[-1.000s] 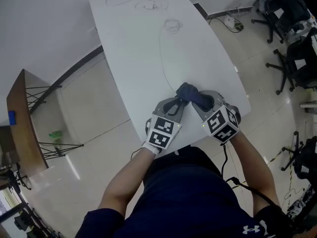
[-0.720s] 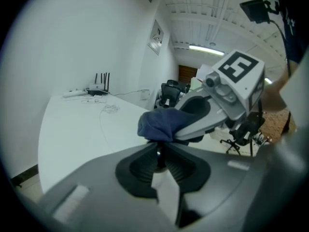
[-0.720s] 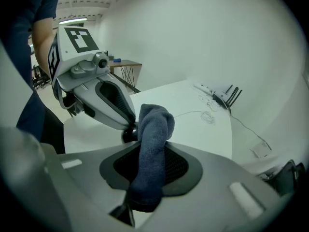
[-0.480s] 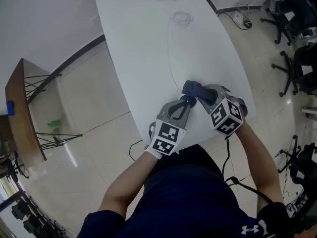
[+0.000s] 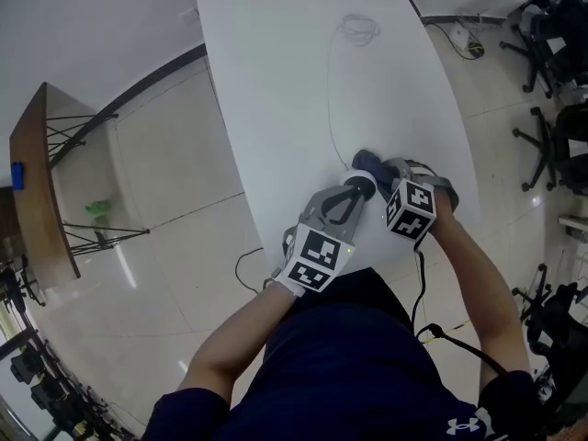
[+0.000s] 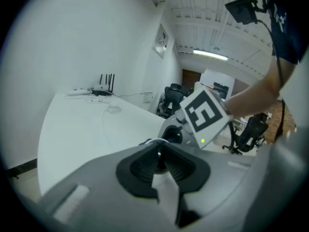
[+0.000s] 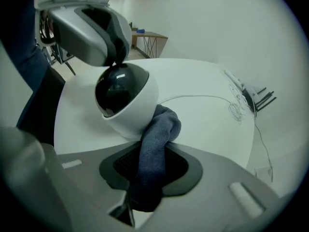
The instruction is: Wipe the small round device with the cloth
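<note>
In the right gripper view, the small round device (image 7: 126,98), a white ball with a glossy black face, rests on the white table (image 5: 276,90). My right gripper (image 7: 152,164) is shut on a dark blue cloth (image 7: 158,139), whose free end presses against the device's lower side. My left gripper (image 7: 116,57) pinches the device's top edge from above. In the left gripper view, that gripper (image 6: 158,151) is closed on the device's rim (image 6: 150,141). In the head view both grippers meet near the table's near edge, and the cloth (image 5: 369,163) shows between them. The device is mostly hidden there.
A thin white cable (image 5: 329,90) runs from the device up the table to a coil (image 5: 360,28). A router with antennas (image 6: 104,88) sits at the far end. Office chairs (image 5: 551,72) stand at the right, and a wooden side table (image 5: 37,191) at the left.
My right gripper has come down and rolled, bringing the cloth onto the device. The left gripper has kept its place on the device. The head view has shifted slightly.
</note>
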Available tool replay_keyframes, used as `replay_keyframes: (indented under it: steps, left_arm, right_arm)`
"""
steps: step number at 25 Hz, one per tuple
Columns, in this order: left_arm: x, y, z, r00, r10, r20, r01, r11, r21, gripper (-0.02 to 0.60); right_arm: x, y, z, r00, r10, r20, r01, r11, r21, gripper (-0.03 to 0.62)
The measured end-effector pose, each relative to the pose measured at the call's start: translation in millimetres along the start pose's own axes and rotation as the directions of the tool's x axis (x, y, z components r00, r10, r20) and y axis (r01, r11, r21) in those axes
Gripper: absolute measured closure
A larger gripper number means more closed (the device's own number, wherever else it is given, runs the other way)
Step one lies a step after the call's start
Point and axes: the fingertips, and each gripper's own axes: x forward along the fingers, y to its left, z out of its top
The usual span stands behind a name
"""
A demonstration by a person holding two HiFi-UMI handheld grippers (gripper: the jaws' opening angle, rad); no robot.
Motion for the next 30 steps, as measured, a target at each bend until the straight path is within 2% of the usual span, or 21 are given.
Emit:
replay_keyframes:
  steps: [4, 6, 8, 12, 14, 17, 21, 28, 30]
  left_arm:
    - [-1, 2, -3, 1.000, 0.003, -0.022, -0.003, 1.000, -0.005, 0.541]
    - [-1, 0, -1, 1.000, 0.002, -0.025, -0.002, 1.000, -0.004, 0.516]
    - [-5, 1, 3, 1.000, 0.009, -0.006, -0.009, 1.000, -0.003, 0.492]
    - [-18, 12, 6, 0.999, 0.016, 0.029, -0.015, 1.000, -0.020, 0.505]
    - [-22, 15, 6, 0.999, 0.004, 0.037, -0.003, 0.999, -0.037, 0.506]
    - [-21, 8, 5, 0.999, -0.024, 0.029, 0.025, 0.999, -0.022, 0.508]
    - [-9, -11, 8, 0.999, -0.041, 0.013, 0.041, 0.999, -0.005, 0.519]
    - [-2, -19, 4, 1.000, -0.009, -0.015, 0.009, 1.000, -0.019, 0.525]
    - [0, -18, 4, 1.000, 0.011, -0.023, -0.011, 1.000, -0.006, 0.525]
  right_arm:
    - [9, 1, -4, 0.998, 0.021, -0.061, -0.021, 1.000, 0.015, 0.487]
    - [3, -4, -4, 0.998, 0.007, -0.061, -0.004, 0.999, 0.039, 0.487]
    - [-14, -13, -1, 0.999, -0.042, -0.035, 0.044, 0.997, 0.062, 0.487]
    - [-64, -30, 24, 0.985, -0.157, 0.074, 0.151, 0.985, 0.083, 0.487]
    - [-85, -27, 40, 0.975, -0.189, 0.120, 0.189, 0.982, 0.007, 0.487]
    - [-99, -12, 55, 0.971, -0.196, 0.134, 0.219, 0.959, -0.181, 0.487]
    - [-93, 6, 49, 0.988, -0.106, 0.117, 0.143, 0.913, -0.382, 0.487]
    - [-76, -15, 52, 0.989, -0.030, 0.142, 0.094, 0.879, -0.467, 0.487]
    - [-71, -19, 51, 0.987, 0.003, 0.161, 0.073, 0.882, -0.466, 0.487]
